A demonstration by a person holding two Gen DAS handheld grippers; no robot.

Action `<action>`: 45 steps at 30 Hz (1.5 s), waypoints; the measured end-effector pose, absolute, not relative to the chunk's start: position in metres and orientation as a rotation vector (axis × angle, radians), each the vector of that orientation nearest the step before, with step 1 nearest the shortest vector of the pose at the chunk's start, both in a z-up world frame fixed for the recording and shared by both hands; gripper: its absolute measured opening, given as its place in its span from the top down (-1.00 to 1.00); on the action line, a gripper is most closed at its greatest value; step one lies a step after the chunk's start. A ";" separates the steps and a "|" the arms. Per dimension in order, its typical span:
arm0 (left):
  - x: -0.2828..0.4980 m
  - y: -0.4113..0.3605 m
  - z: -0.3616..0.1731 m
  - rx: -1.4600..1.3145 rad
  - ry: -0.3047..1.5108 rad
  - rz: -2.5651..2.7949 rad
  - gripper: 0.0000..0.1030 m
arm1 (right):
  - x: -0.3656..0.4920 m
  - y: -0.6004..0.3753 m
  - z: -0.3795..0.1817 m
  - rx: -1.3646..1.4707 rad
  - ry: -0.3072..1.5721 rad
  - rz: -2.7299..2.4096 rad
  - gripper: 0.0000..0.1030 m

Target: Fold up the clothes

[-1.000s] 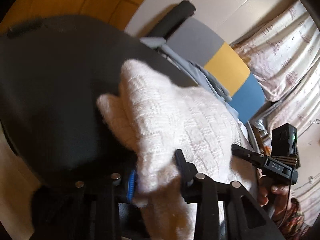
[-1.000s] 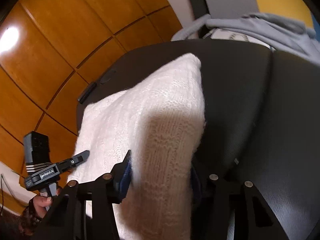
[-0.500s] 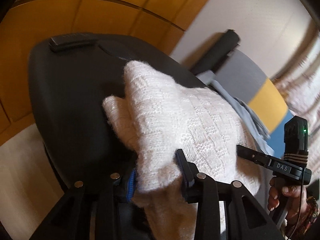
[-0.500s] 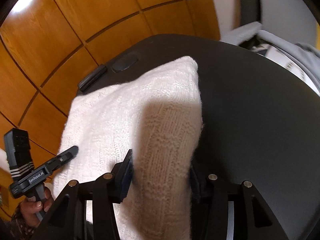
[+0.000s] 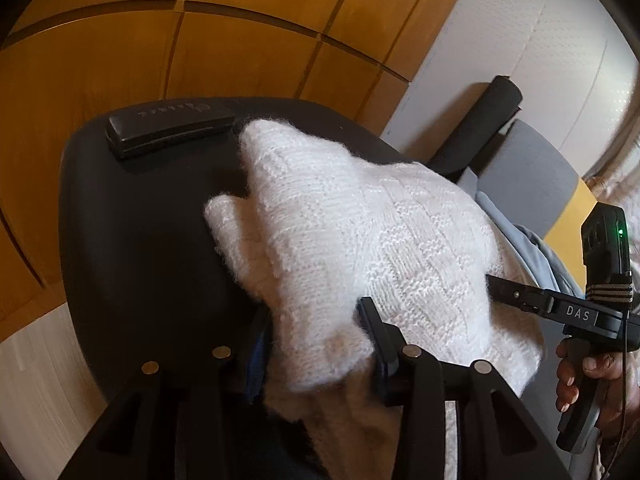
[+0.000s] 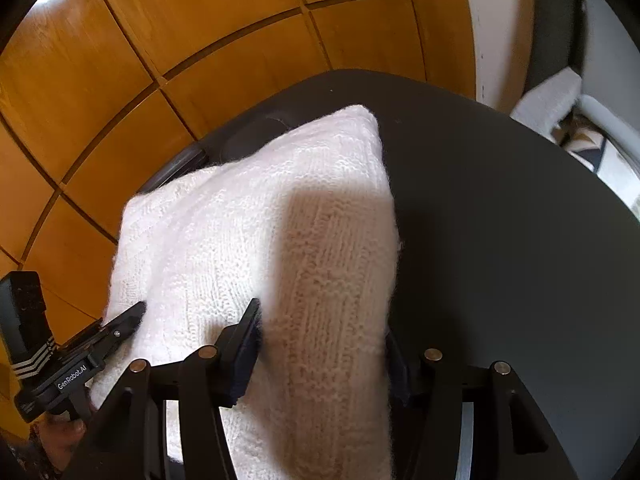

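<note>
A folded white knitted sweater (image 5: 360,236) lies over the black table (image 5: 132,248); it also shows in the right wrist view (image 6: 248,232). My left gripper (image 5: 316,332) is shut on the sweater's near left edge. My right gripper (image 6: 324,344) is shut on the sweater's near right edge, where the ribbed part sits between the fingers. Each gripper shows in the other's view: the right one (image 5: 516,294) at the sweater's right side, the left one (image 6: 120,324) at its left side.
A black remote (image 5: 168,130) lies at the table's far edge, just beyond the sweater. Wooden wall panels (image 6: 200,40) stand behind the table. A grey garment (image 5: 532,252) and a grey and yellow chair (image 5: 532,176) are at the right.
Both grippers have carried the sweater toward the wooden wall; the remote and panels now fill more of the views. Both grips are unchanged.
</note>
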State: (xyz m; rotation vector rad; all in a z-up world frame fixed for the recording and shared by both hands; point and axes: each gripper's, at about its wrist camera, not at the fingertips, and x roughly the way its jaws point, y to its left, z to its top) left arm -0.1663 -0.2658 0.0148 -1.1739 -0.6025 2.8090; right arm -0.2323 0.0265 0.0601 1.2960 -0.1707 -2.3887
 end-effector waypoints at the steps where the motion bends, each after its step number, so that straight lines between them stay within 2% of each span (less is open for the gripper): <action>1: -0.171 -0.268 0.014 -1.172 -0.603 2.816 0.15 | -0.237 0.024 0.060 1.293 -0.163 -2.388 -0.09; 6: -0.177 -0.271 0.011 -1.142 -0.563 2.867 0.01 | -0.252 0.018 0.057 1.274 -0.143 -2.412 -0.19; 8: -0.168 -0.272 0.018 -1.103 -0.584 2.889 0.02 | -0.251 0.026 0.056 1.285 -0.168 -2.426 -0.36; 12: -0.139 -0.275 0.041 -0.976 -0.604 2.979 0.12 | -0.220 0.060 0.076 1.183 -0.311 -2.456 -0.36; 15: -0.113 -0.251 0.061 -0.817 -0.502 3.017 0.13 | -0.186 0.084 0.082 1.152 -0.372 -2.469 -0.35; 19: -0.121 -0.215 0.054 -0.876 -0.249 2.936 0.13 | -0.158 0.091 0.067 1.227 -0.390 -2.421 -0.34; 20: -0.128 -0.218 0.044 -0.951 -0.218 2.941 0.13 | -0.156 0.087 0.062 1.252 -0.388 -2.405 -0.27; 21: -0.135 -0.220 0.034 -1.026 -0.186 2.943 0.13 | -0.155 0.083 0.059 1.277 -0.359 -2.406 0.10; 22: -0.142 -0.222 0.023 -1.102 -0.154 2.944 0.13 | -0.154 0.077 0.056 1.307 -0.289 -2.414 0.35; 23: -0.148 -0.226 0.014 -1.159 -0.147 2.938 0.06 | -0.153 0.071 0.057 1.322 -0.193 -2.434 0.46; 24: -0.148 -0.235 0.011 -1.131 -0.251 2.912 0.03 | -0.150 0.068 0.056 1.311 -0.146 -2.458 0.50; 25: -0.147 -0.242 0.009 -1.107 -0.318 2.901 0.03 | -0.149 0.067 0.059 1.298 -0.110 -2.481 0.51; 29: -0.148 -0.236 0.006 -1.112 -0.190 2.929 -0.01 | -0.151 0.055 0.049 1.311 0.039 -2.529 0.51; 31: -0.145 -0.240 0.006 -1.089 -0.220 2.932 -0.01 | -0.144 0.062 0.057 1.258 -0.006 -2.551 0.48; 33: -0.136 -0.246 0.016 -1.057 -0.298 2.921 0.06 | -0.137 0.069 0.064 1.205 -0.052 -2.571 0.31; 37: -0.105 -0.248 0.041 -0.842 -0.331 3.018 0.09 | -0.122 0.083 0.080 1.093 -0.143 -2.605 0.30; 38: -0.099 -0.243 0.046 -0.791 -0.317 3.024 0.09 | -0.117 0.085 0.088 1.040 -0.158 -2.599 0.31; 39: -0.095 -0.237 0.049 -0.754 -0.294 3.026 0.09 | -0.116 0.081 0.092 1.016 -0.142 -2.581 0.40; 41: -0.106 -0.218 0.041 -0.834 -0.154 2.992 0.09 | -0.115 0.059 0.092 1.011 -0.042 -2.521 0.54; 42: -0.108 -0.210 0.035 -0.875 -0.113 2.978 0.11 | -0.115 0.048 0.091 1.014 0.012 -2.490 0.54; 45: -0.106 -0.208 0.009 -1.021 -0.150 2.981 0.05 | -0.116 0.022 0.077 1.045 0.128 -2.445 0.54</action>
